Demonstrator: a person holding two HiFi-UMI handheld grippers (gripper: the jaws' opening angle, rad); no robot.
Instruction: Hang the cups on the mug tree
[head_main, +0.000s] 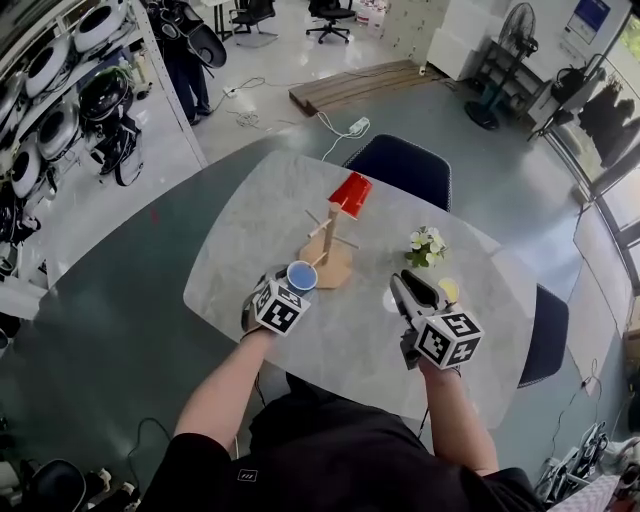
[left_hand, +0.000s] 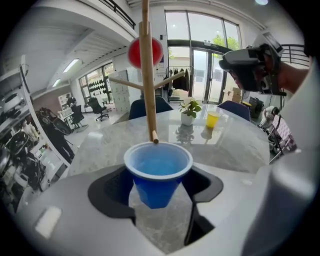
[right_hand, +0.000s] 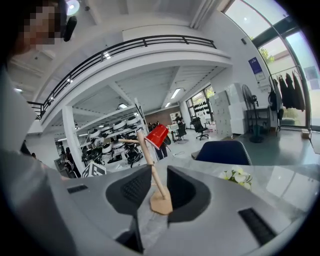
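Pinching blue cup (left_hand: 157, 172) in left hand-held gripper (left_hand: 157, 189), rim at a peg tip (left_hand: 154, 139) of mug tree (left_hand: 146, 75), with right hand-held gripper (right_hand: 152, 192) slightly spread, empty. Could shove tree over, shedding red cup (head_main: 350, 193).

Mug tree (head_main: 331, 250) is standing mid-table (head_main: 230, 250), with its slanting pegs sticking out to several sides. Red cup (head_main: 351, 193) is occupying the upper far peg. One lower peg tip (left_hand: 154, 140) is sitting right at the far rim of the blue cup (left_hand: 158, 172) clamped in the left gripper (head_main: 296, 288). Flower pot (head_main: 428, 247) and yellow cup (head_main: 449, 290) are crowding the right side, close to the right gripper (head_main: 415, 295). Tabletop left of the tree is lying bare.
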